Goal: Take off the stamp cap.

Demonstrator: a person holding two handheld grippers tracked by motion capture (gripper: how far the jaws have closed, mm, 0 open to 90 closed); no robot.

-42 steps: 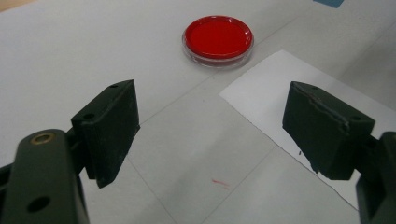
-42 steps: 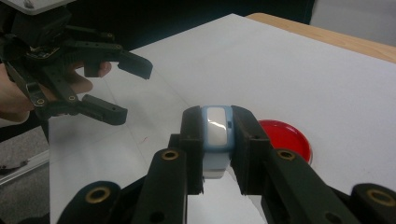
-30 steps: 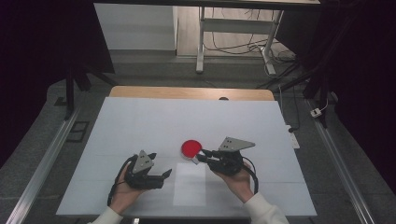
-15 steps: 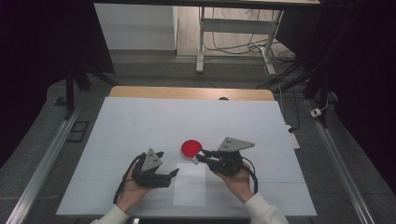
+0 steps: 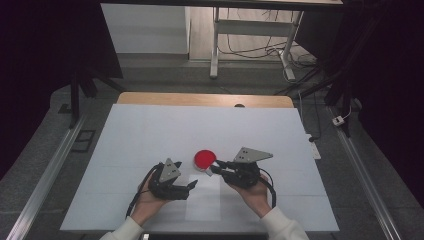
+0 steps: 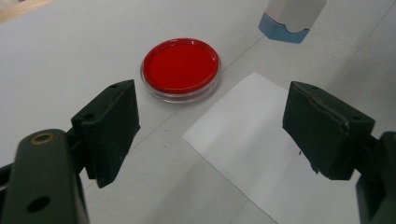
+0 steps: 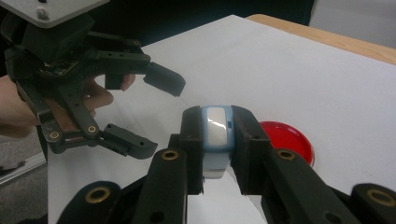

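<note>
A round red ink pad in a clear dish sits on the white table, seen close in the left gripper view. A white sheet of paper lies just in front of it. My right gripper is shut on a small white-and-blue stamp, held beside the pad's right edge. The stamp's blue base hangs above the paper's far side. My left gripper stands open over the paper's left edge, nothing between its jaws, pointing toward the pad.
A wooden strip borders the table's far edge. Metal rails run along both sides. Beyond the table are a desk frame and floor cables. Bare white surface spreads left, right and behind the pad.
My left gripper has slid a little to the right, toward the paper and the right gripper. The right gripper with the stamp has stayed put.
</note>
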